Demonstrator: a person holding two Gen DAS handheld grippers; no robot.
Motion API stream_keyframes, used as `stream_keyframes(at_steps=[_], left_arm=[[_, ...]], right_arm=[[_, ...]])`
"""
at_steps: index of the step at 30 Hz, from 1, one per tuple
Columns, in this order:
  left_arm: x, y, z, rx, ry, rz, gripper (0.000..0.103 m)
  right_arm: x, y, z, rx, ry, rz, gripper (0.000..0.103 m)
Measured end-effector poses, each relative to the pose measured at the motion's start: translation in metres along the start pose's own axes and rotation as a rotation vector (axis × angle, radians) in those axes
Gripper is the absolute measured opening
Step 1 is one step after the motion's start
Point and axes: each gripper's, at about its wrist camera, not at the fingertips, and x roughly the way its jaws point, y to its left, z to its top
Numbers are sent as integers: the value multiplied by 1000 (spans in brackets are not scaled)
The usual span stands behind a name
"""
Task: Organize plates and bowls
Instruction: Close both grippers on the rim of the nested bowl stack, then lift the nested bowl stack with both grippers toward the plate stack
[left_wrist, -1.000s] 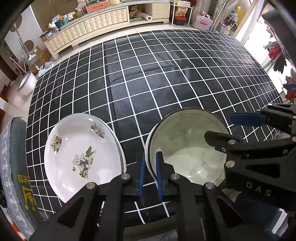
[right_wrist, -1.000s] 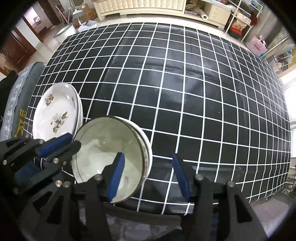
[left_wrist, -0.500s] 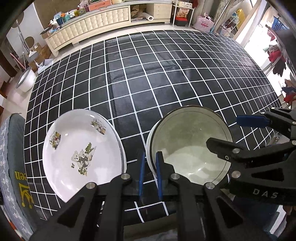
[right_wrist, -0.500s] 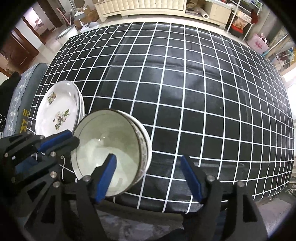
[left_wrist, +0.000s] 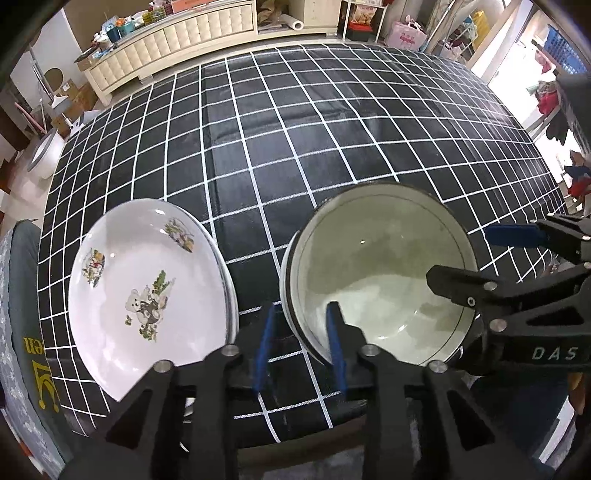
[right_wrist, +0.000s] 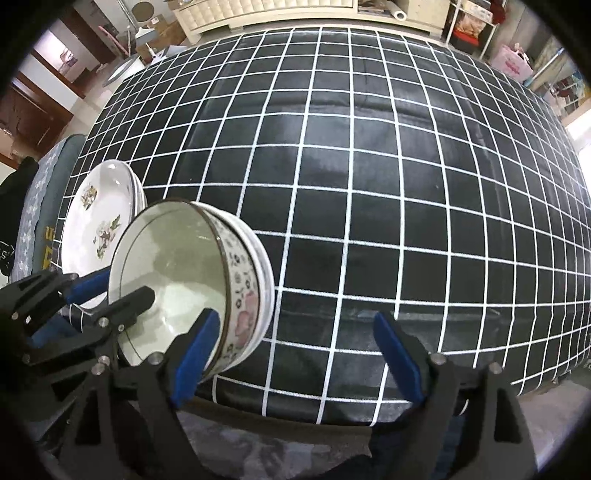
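A stack of bowls with a flowered outer wall stands near the front edge of the black grid tablecloth. Left of it lies a stack of white plates printed with a bear, also visible in the right wrist view as plates. My left gripper straddles the top bowl's near left rim; its jaws are opening and the pads stand off the rim. My right gripper is opening wide, its left pad by the bowl's right wall, not pressing. The right gripper reaches over the bowl's right rim.
A grey cushion with yellow lettering lies off the table's left edge. The table's near edge runs just under both grippers. A long cream cabinet stands beyond the far edge, with bags and shelves at the back right.
My left gripper's jaws, shut on the bowl's rim before, have parted. The right gripper's jaws have spread much wider and it has shifted slightly; bowls and plates stay in place.
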Motion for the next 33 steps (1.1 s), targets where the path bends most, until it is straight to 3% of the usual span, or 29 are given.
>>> stream_keyframes(at_steps=[21,33], left_arm=[[33,-10,9,-5,23,-26,33],[53,0,16,-44,20,-84,34]], right_arm=[[27,-14,0,60,25,60,96],[32,-24,-4,111,20,181,92]])
